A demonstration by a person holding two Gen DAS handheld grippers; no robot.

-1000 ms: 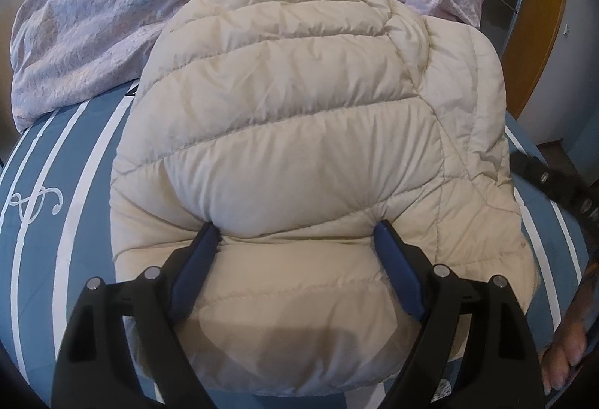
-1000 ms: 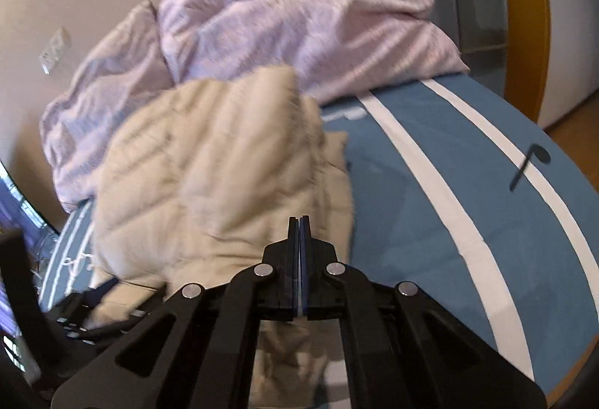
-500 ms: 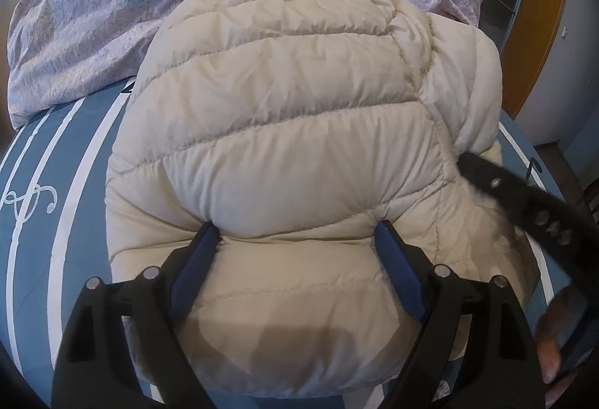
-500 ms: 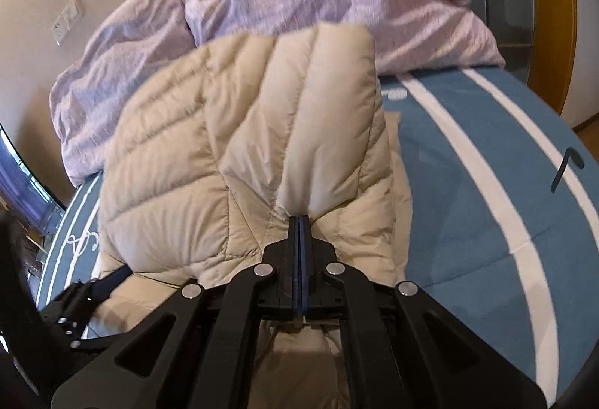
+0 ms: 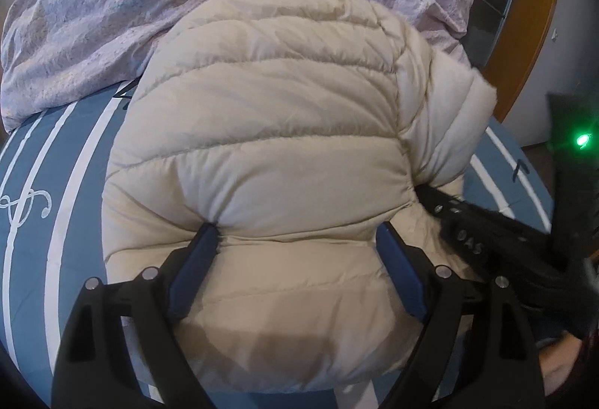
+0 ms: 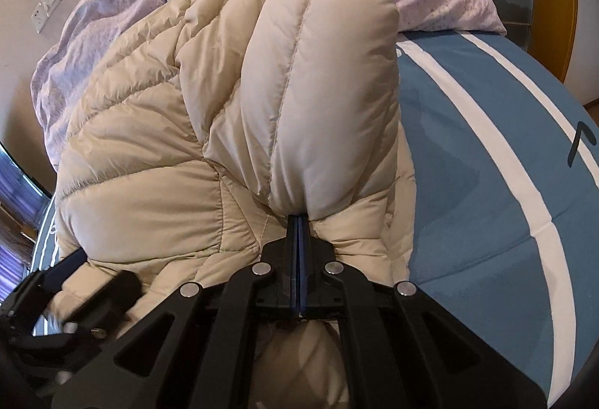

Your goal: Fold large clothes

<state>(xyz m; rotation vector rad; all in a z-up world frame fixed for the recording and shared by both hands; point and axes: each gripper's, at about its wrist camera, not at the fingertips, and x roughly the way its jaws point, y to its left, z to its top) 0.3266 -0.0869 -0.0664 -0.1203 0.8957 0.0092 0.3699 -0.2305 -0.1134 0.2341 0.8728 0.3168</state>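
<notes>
A cream quilted puffer jacket (image 5: pixel 262 147) lies bunched on the blue striped bed sheet (image 5: pixel 41 221). My left gripper (image 5: pixel 297 236) stands wide open, its blue fingertips (image 5: pixel 204 240) pushed down into the jacket's near part with a puffed band between them. In the right wrist view, my right gripper (image 6: pixel 297 218) is shut on a pinch of the jacket (image 6: pixel 179 154); the fabric puckers at its tip. The side flap (image 6: pixel 322 83) it holds stands up and leans over the jacket body. From the left wrist view the right gripper (image 5: pixel 425 190) comes in from the right under that raised flap (image 5: pixel 453 109).
Crumpled lilac bedding (image 5: pixel 112 15) lies behind the jacket at the head of the bed. Bare blue sheet (image 6: pixel 486 154) spreads to the right. An orange wooden door frame (image 5: pixel 539 15) and a wall socket (image 6: pixel 46 8) stand beyond. A person's hand (image 5: pixel 561 367) shows at the lower right.
My right gripper has come down and in toward the jacket, bringing its right side flap up and over the body. The left gripper has stayed pressed in the same spot.
</notes>
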